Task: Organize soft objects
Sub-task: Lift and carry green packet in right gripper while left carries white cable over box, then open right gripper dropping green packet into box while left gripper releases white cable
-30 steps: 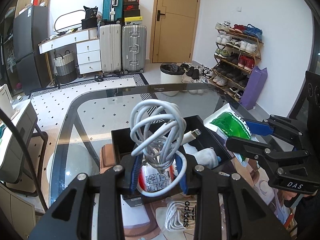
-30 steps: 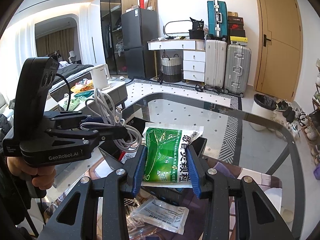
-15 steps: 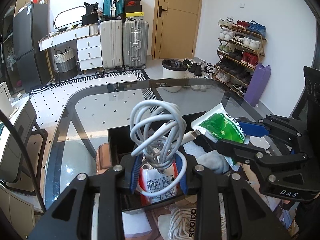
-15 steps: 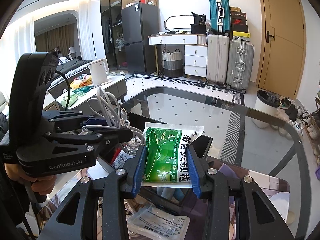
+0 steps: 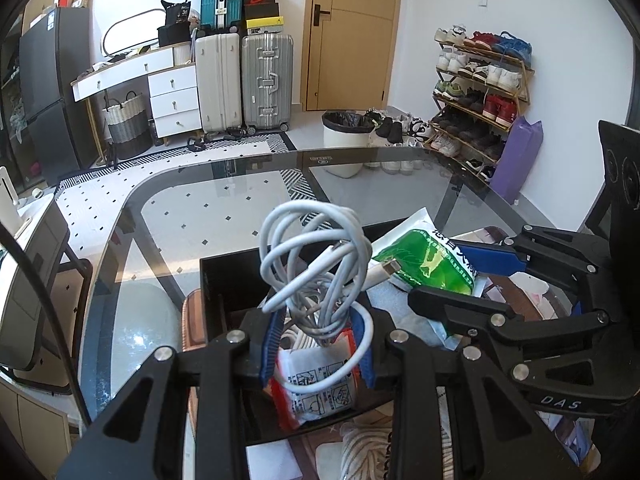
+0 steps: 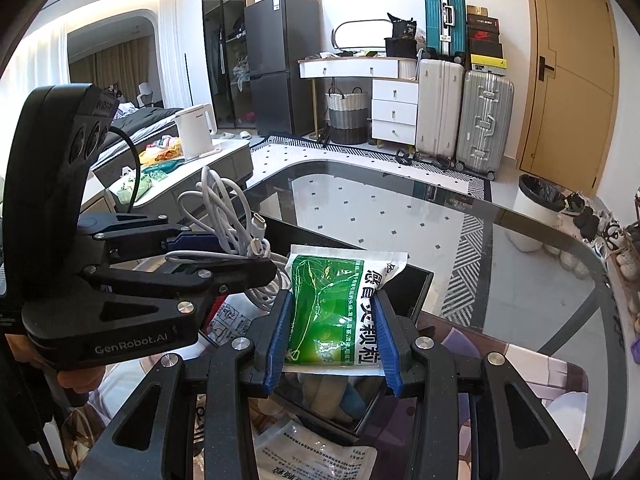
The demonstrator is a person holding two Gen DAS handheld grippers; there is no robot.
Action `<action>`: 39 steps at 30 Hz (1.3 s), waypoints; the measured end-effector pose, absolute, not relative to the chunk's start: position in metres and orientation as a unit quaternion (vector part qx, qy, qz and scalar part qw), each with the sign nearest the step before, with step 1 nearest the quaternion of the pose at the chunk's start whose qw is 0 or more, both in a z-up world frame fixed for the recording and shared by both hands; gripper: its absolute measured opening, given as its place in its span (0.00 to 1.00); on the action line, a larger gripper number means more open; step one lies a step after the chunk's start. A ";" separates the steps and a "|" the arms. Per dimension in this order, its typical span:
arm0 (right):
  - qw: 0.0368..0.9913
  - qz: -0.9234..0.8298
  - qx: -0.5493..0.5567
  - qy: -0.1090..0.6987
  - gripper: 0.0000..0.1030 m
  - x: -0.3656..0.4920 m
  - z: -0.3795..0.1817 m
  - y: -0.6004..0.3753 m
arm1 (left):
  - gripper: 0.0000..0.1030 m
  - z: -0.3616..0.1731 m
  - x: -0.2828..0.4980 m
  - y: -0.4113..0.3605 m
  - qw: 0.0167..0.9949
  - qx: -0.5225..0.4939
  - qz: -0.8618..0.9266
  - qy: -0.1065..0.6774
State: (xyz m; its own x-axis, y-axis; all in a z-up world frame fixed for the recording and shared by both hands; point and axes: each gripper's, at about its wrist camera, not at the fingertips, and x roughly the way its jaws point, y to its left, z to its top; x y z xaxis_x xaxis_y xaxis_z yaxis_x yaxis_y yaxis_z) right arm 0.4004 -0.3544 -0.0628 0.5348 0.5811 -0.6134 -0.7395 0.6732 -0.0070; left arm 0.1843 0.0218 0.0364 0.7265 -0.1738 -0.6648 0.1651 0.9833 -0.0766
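On the glass table [image 5: 168, 216]: one black box [image 5: 224, 280], open-topped, at centre, holding a red-and-white packet [image 5: 316, 384] and pale cloth items [image 6: 324, 396]. Left gripper [image 5: 318, 344], at 6 o'clock in its own view, fingers nearly closed, clamping a coiled white cable [image 5: 316, 256] above the box. Right gripper [image 6: 332, 344], at 3 o'clock from the left, fingers narrowly parted, pinching a green packet [image 6: 332, 312] over the box's near edge. Cable plug [image 6: 259, 222] just beside the packet's corner.
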 end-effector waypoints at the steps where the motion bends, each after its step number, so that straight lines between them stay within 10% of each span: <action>1: 0.865 0.381 -0.135 0.296 0.38 0.401 -0.064 -0.353 | 0.30 0.035 0.185 0.022 0.929 -0.005 -0.092 0.360; 39: 0.863 0.370 -0.180 0.294 0.44 0.409 -0.084 -0.327 | 0.32 0.020 0.198 0.019 0.917 -0.006 -0.093 0.388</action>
